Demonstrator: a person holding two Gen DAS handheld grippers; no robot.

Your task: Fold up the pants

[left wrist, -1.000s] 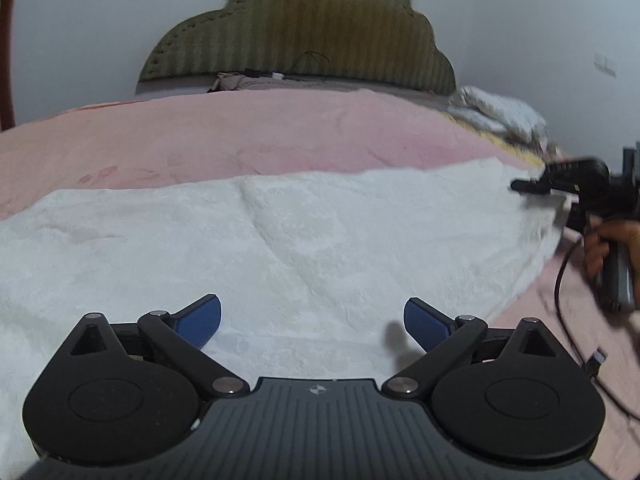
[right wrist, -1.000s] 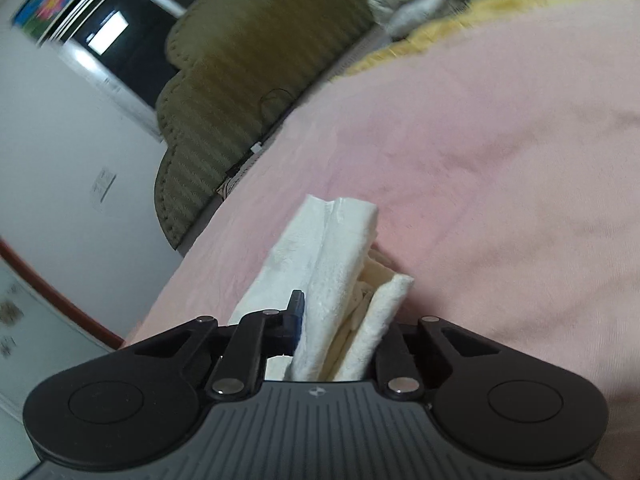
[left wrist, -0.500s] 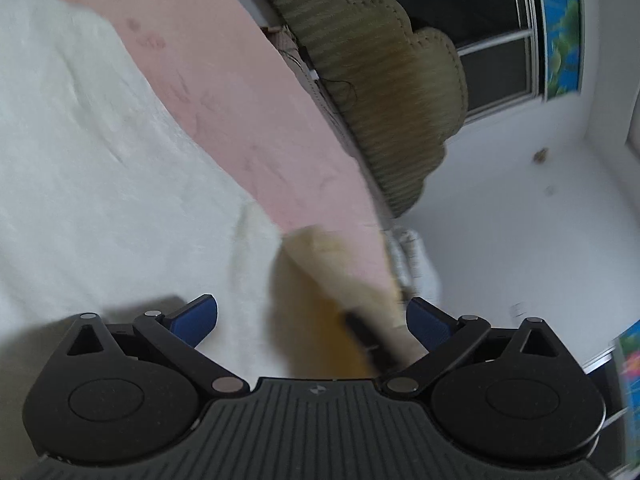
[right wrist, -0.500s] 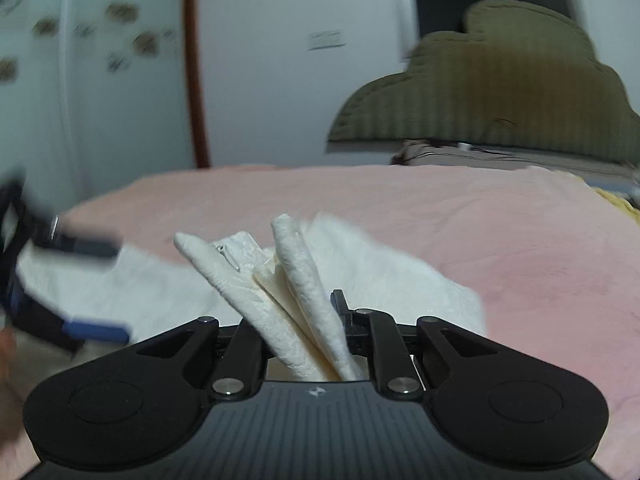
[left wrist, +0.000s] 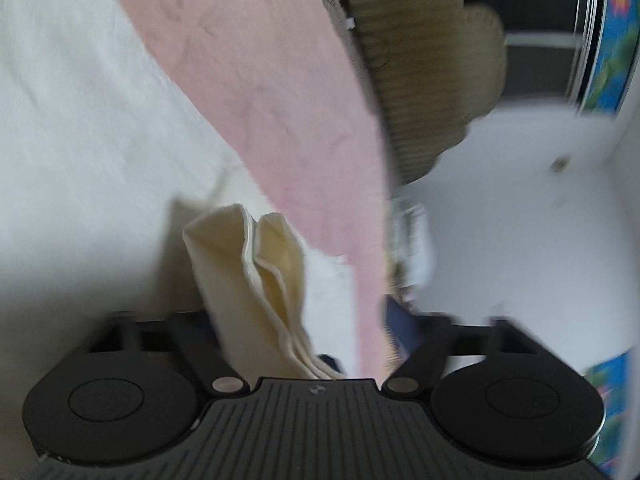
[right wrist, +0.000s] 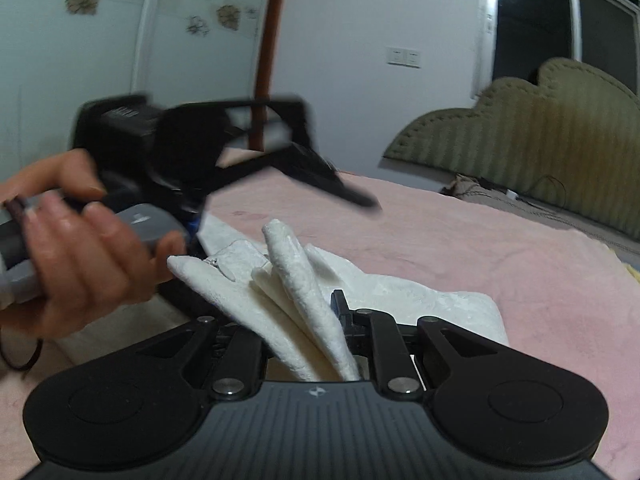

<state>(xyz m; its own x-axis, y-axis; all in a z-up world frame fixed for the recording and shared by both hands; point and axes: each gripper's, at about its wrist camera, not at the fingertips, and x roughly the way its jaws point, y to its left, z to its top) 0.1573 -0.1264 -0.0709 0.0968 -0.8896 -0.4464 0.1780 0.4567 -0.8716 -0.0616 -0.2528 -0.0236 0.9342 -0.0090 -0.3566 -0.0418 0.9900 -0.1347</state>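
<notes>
The white textured pants (left wrist: 80, 140) lie spread on the pink bed. In the left wrist view a bunched cream fold of the pants (left wrist: 256, 280) stands between my left gripper's (left wrist: 308, 344) fingers; the view is blurred and tilted, and I cannot tell how far the jaws have closed. My right gripper (right wrist: 308, 320) is shut on a bunched end of the pants (right wrist: 296, 280), held just above the bed. The left gripper (right wrist: 240, 152), in a hand, shows at the left of the right wrist view, close to the right one.
The pink blanket (right wrist: 540, 280) covers the bed. An olive padded headboard (right wrist: 540, 112) stands at the far end by a dark window (right wrist: 532, 28). White bedding (left wrist: 412, 236) lies near the bed's edge. White walls surround.
My left gripper has rolled sideways and moved onto a pants fold, its fingers closing in from wide open. My right gripper has swung round with its bunch, meeting the left one.
</notes>
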